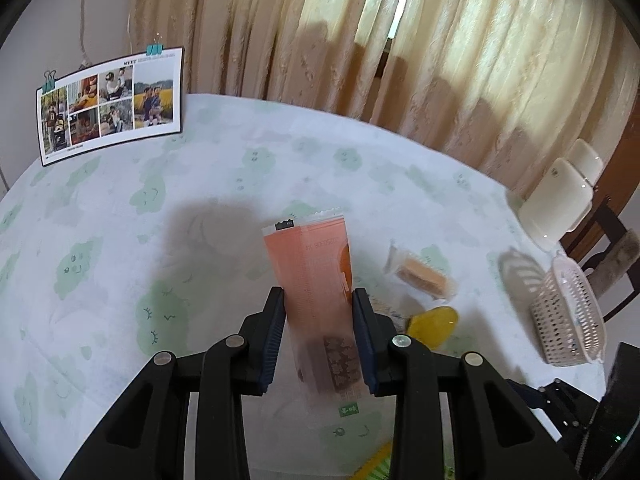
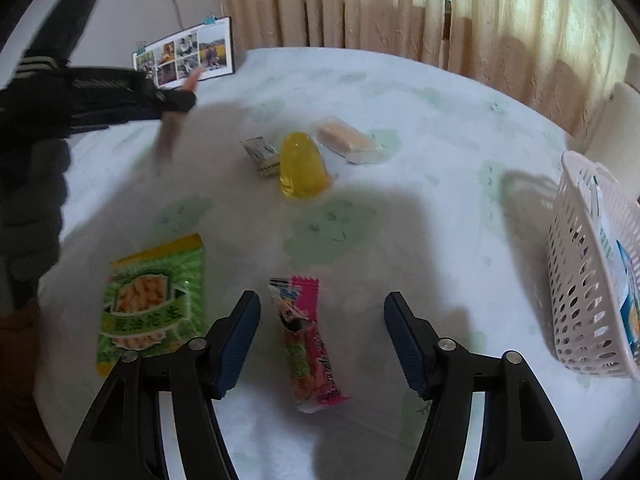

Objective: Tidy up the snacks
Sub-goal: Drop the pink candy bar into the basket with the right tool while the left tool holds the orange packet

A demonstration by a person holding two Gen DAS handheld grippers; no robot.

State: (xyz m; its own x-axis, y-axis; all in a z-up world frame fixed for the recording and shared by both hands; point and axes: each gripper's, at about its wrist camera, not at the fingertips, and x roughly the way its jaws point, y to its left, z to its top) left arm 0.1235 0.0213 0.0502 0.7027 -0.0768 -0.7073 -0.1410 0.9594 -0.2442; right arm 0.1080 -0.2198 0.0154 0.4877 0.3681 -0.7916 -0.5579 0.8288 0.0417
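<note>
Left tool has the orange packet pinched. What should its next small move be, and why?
Probably carry it right toward the white basket. The left tool is shut on the orange packet, which is lifted clear of the table, and the basket already holds snacks.

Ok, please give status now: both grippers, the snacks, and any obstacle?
Left gripper shut on orange-pink foil sachet. Right gripper open above pink wrapped candy bar. White perforated plastic basket unobstructed.
</note>
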